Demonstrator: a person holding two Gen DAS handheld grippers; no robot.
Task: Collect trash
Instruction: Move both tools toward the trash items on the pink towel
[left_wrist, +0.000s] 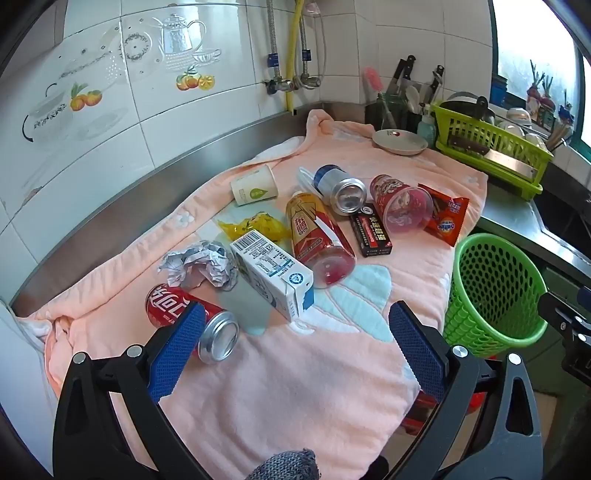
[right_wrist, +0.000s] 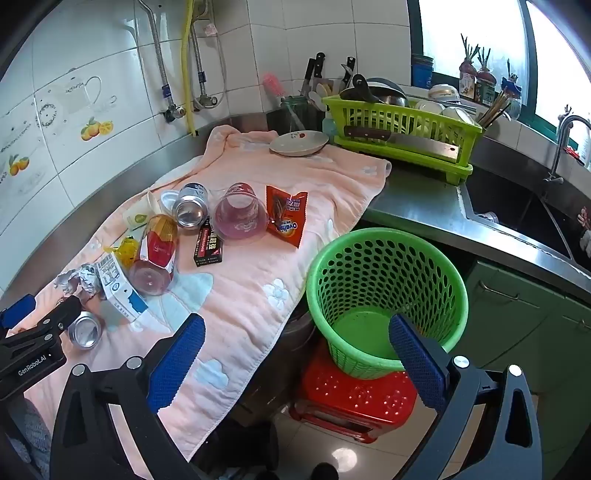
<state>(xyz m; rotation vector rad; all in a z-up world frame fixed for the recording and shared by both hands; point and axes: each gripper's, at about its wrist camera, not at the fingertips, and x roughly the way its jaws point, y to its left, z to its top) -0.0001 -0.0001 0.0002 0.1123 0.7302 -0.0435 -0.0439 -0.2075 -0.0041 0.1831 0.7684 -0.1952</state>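
Note:
Trash lies on a pink towel: a red cola can, crumpled paper, a white milk carton, a yellow wrapper, a red-gold bottle, a paper cup, a silver can, a pink plastic cup, a black box and an orange wrapper. My left gripper is open and empty, its left finger beside the cola can. My right gripper is open and empty, next to the empty green basket.
The basket stands on a red stool off the counter's edge. A plate, a knife holder and a green dish rack with a cleaver stand at the back. A sink lies right.

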